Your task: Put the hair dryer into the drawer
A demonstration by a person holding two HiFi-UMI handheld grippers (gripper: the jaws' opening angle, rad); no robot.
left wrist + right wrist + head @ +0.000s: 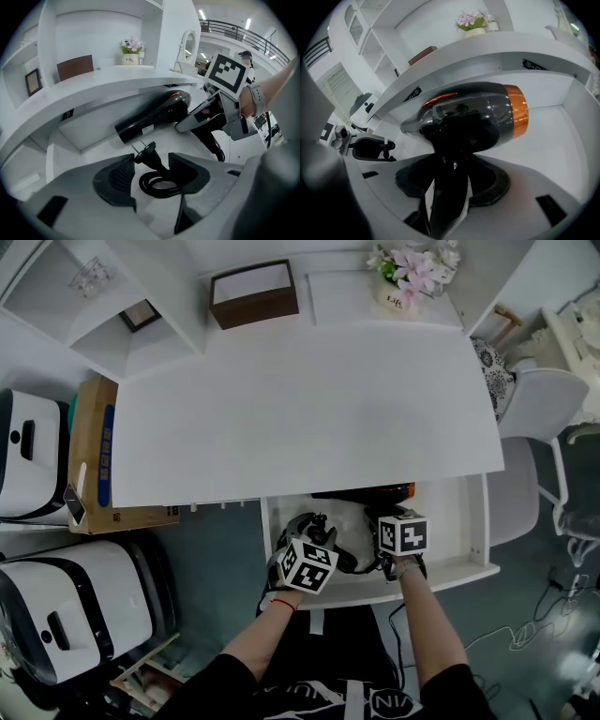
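- Right gripper (451,165) clenched on the dryer (480,115) by its handle; we see the dryer inside the open drawer (472,521).
- Left gripper (151,161) clasps the coiled cord (159,186), jaws wide.
- White table (300,399) above the drawer bears flowers (412,268) and a brown box (253,294).

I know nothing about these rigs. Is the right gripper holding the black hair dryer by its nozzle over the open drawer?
Not quite. The right gripper holds the black hair dryer by its handle, not its nozzle, over the open drawer. The right gripper view shows the jaws closed on the handle.
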